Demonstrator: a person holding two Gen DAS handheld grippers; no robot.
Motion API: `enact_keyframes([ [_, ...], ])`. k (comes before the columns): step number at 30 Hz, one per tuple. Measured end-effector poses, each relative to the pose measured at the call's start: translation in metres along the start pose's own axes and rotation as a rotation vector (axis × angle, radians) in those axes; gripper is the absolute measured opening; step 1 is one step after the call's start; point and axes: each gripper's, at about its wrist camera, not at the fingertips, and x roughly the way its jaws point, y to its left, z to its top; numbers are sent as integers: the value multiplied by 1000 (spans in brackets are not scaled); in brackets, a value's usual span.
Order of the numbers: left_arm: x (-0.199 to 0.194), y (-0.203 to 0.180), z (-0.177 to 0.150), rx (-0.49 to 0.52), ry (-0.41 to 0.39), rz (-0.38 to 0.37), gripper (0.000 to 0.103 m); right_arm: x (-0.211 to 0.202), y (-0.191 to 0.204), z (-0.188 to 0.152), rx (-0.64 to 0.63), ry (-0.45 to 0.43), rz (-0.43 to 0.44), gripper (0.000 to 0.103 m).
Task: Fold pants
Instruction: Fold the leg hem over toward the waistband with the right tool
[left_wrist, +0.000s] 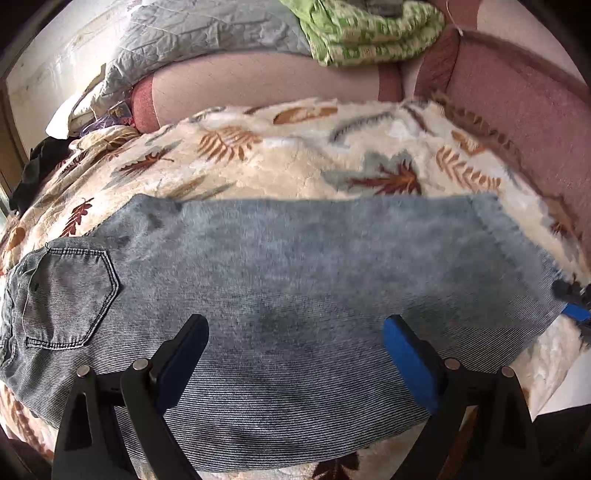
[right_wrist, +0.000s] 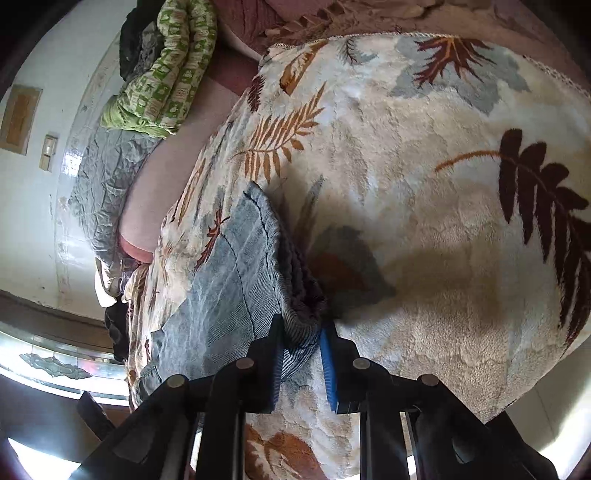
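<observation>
1. Pants (left_wrist: 295, 295): laid flat across leaf-patterned blanket (left_wrist: 280, 162); legs stacked.
2. Right tongs (right_wrist: 302, 345): clenched on hem (right_wrist: 301, 326); hem to be carried toward waistband, both layers kept together.
3. Left tongs (left_wrist: 295, 332): spread wide, empty, above mid-leg; fold line to be steadied there.

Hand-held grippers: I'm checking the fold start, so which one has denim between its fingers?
The right hand-held gripper, pinching the jeans hem; the left hand-held gripper hovers open.

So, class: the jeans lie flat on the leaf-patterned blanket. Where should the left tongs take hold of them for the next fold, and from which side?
Probably the waistband end of the jeans, beside the back pocket. Come from the near edge with the open left tongs and slide one finger under. The denim lies flat on the blanket, so only an edge offers purchase. The right tongs already pinch the hem end.
</observation>
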Motion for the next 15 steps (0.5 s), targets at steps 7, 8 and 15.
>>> enact_keyframes([
  [7, 6, 0, 0, 2, 15, 7, 96, -14, 36, 1, -127, -34, -34, 19],
  [8, 0, 3, 1, -2, 1, 2, 96, -15, 38, 2, -134, -35, -38, 19],
  [15, 8, 10, -8, 50, 8, 73, 98, -12, 45, 4, -151, -24, -69, 19],
])
